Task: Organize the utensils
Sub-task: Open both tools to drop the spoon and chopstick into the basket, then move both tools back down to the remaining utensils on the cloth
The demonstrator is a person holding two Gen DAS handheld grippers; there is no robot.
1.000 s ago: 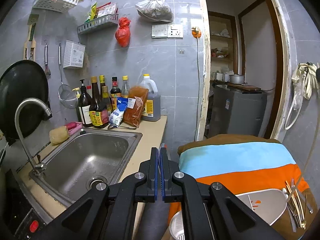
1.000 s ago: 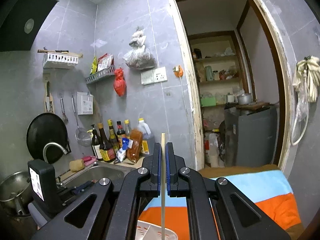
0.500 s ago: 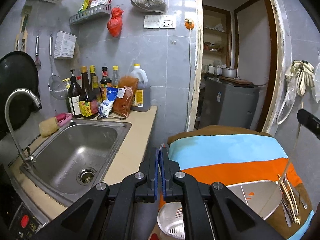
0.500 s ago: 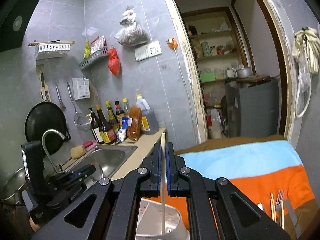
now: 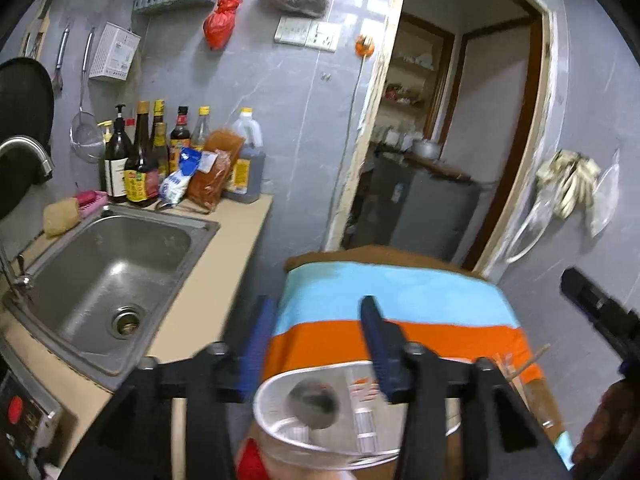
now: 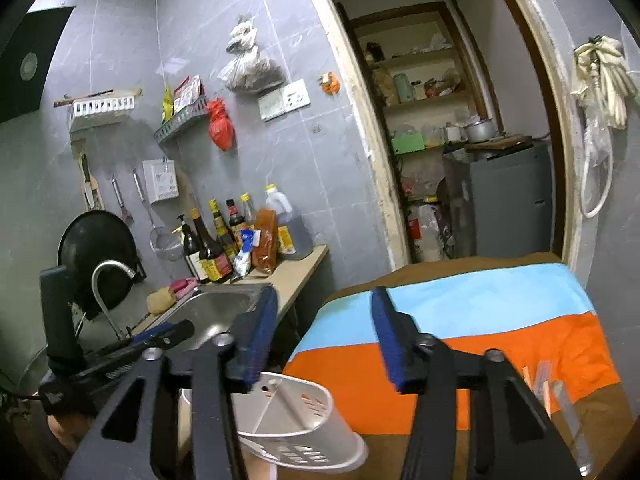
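**Both grippers spring open over the holder**

Both sets of jaws have parted since 0.5 s ago: the right gripper (image 6: 324, 336) was pinching 1 chopstick upright, and now it gapes wide with nothing between its blue pads! That chopstick (image 6: 267, 410) looks to have dropped into the white utensil holder (image 6: 298, 420), leaning inside it. The left gripper (image 5: 316, 344) is wide open too, empty, hovering above the same holder (image 5: 352, 408), which shows blurred from above.

Now the key relation. The remaining utensils (image 6: 554, 396) lie on the striped cloth (image 6: 480, 332) to the right gripper's lower right, near the frame edge, their long axes running roughly away from the camera. They are smeared by motion, so I cannot count them. In the left wrist view a thin stick (image 5: 528, 362) pokes up at that same right side, beside the other gripper's black body (image 5: 600, 312). My call: the right hand is nearer and should swing right and down for the next pick.

Around the cloth-covered table: a steel sink (image 5: 108, 276) and counter to the left with sauce bottles (image 5: 144, 160), grey tiled walls, an open doorway (image 6: 460, 140) behind.
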